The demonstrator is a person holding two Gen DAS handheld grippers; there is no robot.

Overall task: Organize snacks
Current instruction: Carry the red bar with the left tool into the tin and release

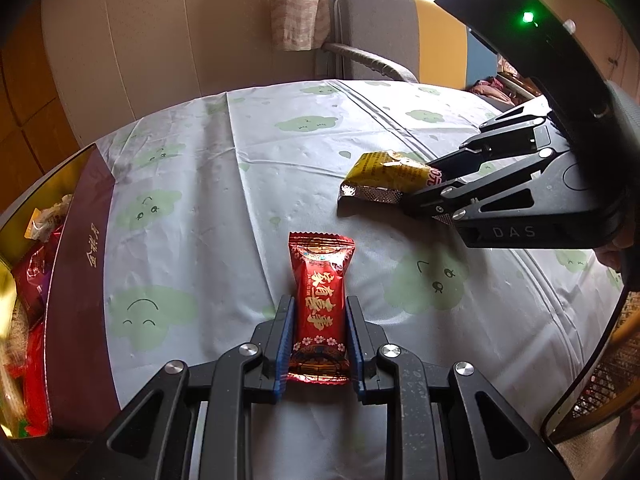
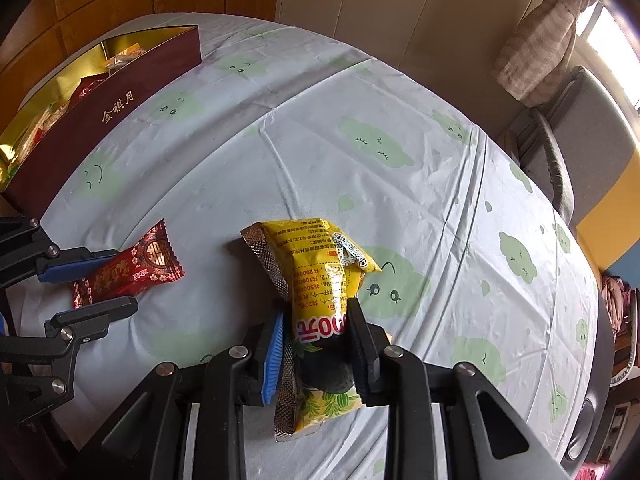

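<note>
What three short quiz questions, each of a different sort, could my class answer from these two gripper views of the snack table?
1. True or false: the left gripper is shut on the red foil snack packet.
2. Which packet does the right gripper hold? A) yellow plastic snack packet B) red one
3. Fill in: the maroon gift box with gold lining already holds ___.

Key: 1 true; 2 A; 3 snacks

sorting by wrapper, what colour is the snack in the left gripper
Red with gold lettering: the red snack packet in the left gripper, clearest in the left wrist view.
</note>
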